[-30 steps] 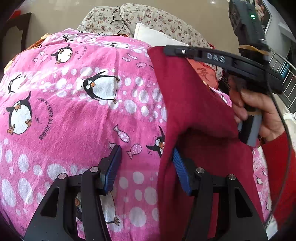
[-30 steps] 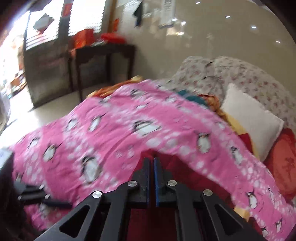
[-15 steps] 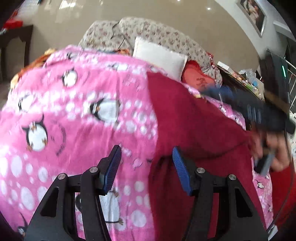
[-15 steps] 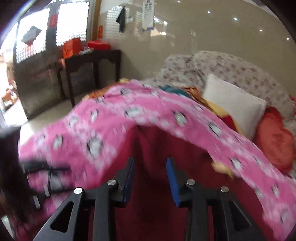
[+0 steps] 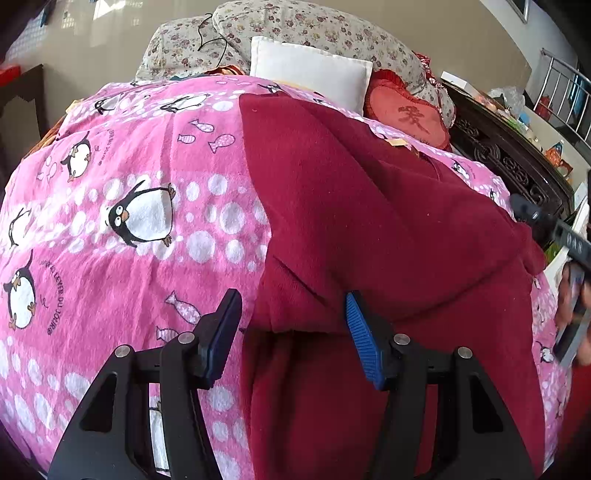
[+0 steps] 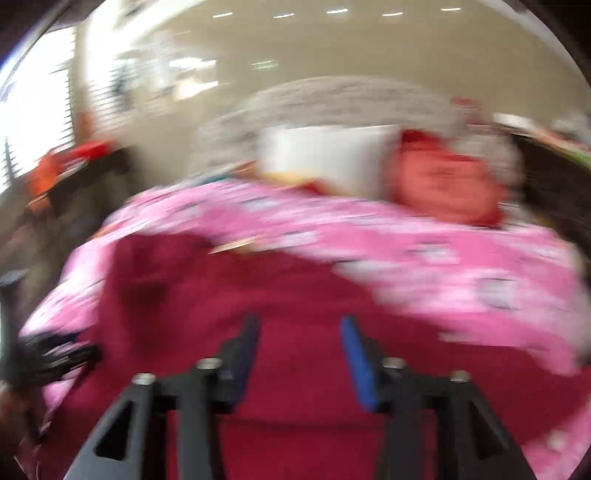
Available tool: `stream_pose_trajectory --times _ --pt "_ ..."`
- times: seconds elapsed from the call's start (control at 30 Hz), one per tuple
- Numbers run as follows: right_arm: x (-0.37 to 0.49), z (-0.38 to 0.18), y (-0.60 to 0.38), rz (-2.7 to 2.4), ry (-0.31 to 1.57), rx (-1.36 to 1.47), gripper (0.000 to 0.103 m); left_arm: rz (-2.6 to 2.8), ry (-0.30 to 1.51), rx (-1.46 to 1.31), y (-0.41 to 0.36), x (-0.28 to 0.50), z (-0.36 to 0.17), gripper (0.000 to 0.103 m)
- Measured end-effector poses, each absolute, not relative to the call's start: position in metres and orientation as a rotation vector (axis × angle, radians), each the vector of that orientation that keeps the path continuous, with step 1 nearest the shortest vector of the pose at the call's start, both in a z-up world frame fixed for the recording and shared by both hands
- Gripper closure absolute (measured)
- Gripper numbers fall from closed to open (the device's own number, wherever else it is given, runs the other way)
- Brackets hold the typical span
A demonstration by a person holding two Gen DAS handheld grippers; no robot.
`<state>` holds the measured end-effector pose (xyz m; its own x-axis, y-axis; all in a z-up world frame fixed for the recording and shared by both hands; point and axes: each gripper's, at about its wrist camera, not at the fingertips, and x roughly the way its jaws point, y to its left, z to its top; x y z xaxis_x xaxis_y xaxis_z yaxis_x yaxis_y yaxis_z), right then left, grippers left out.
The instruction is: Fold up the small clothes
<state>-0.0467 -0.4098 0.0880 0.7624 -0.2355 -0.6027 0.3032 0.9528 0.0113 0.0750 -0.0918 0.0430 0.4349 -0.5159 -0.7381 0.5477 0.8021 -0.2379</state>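
Note:
A dark red fleece garment (image 5: 369,206) lies partly folded on the pink penguin blanket (image 5: 129,206); one flap lies folded over across its middle. My left gripper (image 5: 291,332) is open and empty, just above the garment's left edge near the fold. My right gripper (image 6: 299,354) is open and empty above the red garment (image 6: 240,295); its view is blurred by motion. The right gripper's tip also shows at the far right of the left wrist view (image 5: 554,229).
A white pillow (image 5: 310,70), a red cushion (image 5: 406,114) and a floral bundle (image 5: 295,29) lie at the far end of the bed. A dark carved table (image 5: 509,162) with clutter stands at the right. A dark table (image 6: 85,173) stands at the left.
My right gripper has opened, let go of the red garment's edge after laying it over, and drawn back to the right. My left gripper stays open and has shifted slightly.

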Motion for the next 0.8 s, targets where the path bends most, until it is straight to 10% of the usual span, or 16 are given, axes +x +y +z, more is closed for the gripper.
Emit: stream_pose_trajectory --times 0.17,0.27,0.67,0.8 --pt "-0.038 0.057 -0.485 -0.343 0.776 0.328 0.045 -0.648 0.923 0.038 -0.096 0.077 0.037 0.045" --pt "-0.041 0.05 -0.479 -0.328 0.758 0.302 0.097 -0.648 0.922 0.038 -0.097 0.077 0.035 0.045" --pt "-0.112 0.074 -0.46 -0.37 0.683 0.177 0.097 -0.652 0.92 0.053 -0.098 0.069 0.04 0.045" --pt "-0.122 0.047 -0.47 -0.373 0.759 0.198 0.076 -0.647 0.877 0.041 -0.092 0.058 0.057 0.045"
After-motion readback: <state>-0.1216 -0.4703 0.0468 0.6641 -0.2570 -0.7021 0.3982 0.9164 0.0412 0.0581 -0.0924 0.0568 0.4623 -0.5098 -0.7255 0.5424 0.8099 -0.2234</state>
